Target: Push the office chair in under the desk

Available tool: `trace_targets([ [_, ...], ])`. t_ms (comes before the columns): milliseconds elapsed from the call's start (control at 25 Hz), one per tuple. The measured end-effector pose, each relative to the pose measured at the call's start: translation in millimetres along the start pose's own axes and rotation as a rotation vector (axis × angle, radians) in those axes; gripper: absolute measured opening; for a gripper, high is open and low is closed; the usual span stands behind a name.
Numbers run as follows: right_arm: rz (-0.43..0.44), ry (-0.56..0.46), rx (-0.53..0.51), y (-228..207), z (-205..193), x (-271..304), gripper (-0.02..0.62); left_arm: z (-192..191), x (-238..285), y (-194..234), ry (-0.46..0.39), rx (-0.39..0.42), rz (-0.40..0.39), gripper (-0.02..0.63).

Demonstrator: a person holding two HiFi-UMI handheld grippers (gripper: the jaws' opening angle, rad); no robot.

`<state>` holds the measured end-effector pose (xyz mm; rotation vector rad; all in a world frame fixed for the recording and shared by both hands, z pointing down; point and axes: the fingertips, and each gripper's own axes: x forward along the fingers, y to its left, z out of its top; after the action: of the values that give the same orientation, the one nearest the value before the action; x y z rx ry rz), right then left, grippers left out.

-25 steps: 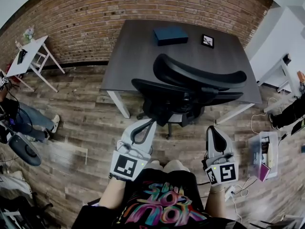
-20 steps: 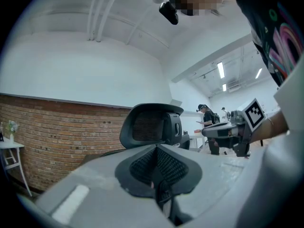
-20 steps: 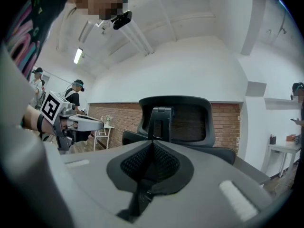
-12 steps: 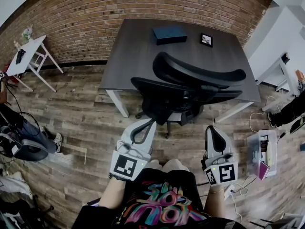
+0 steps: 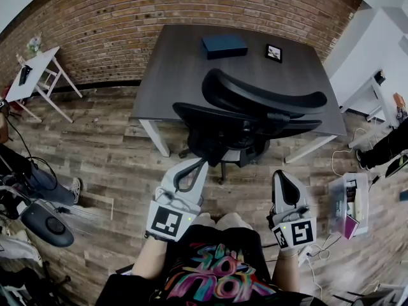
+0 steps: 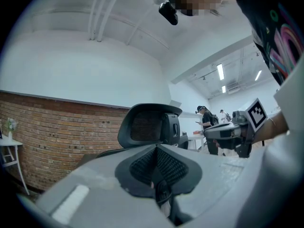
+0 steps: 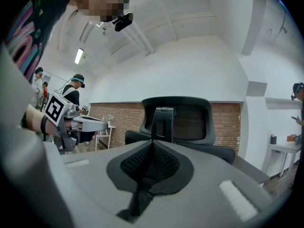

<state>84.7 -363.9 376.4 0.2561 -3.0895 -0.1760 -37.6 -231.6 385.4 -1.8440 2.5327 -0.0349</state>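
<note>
The office chair [image 5: 255,123] stands at the near edge of the worktop [image 5: 185,62], at 12 o'clock from the person.
The left hand-held gripper [image 5: 202,163] and right hand-held gripper [image 5: 285,174] are shut tight and empty, pointing at the chair's back without touching it. The back runs long from 9 to 3 o'clock. A white worktop leg [image 5: 156,139] stands at its 9 o'clock, with bare floor [image 5: 108,152] beyond.

Desk [image 5: 172,75] stands against the brick wall [image 5: 159,8], with box [image 5: 224,45] and small frame [image 5: 274,53] on its far half, frame right of box. Office chair [image 5: 255,116] sits at the desk's near edge, backrest toward the person. Left gripper [image 5: 201,162] and right gripper [image 5: 285,173] are side by side on the chair's near side; side table [image 5: 35,69] far left, bin [image 5: 349,203] on floor at right.
</note>
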Motion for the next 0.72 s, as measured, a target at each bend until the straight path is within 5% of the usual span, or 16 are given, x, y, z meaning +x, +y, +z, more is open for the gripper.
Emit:
trace_targets([
  [720, 0.015, -0.003, -0.022, 2.4, 3.5, -5.1, 0.0, -2.3, -2.3, -4.4, 0.004, 0.008, -0.006, 0.002],
])
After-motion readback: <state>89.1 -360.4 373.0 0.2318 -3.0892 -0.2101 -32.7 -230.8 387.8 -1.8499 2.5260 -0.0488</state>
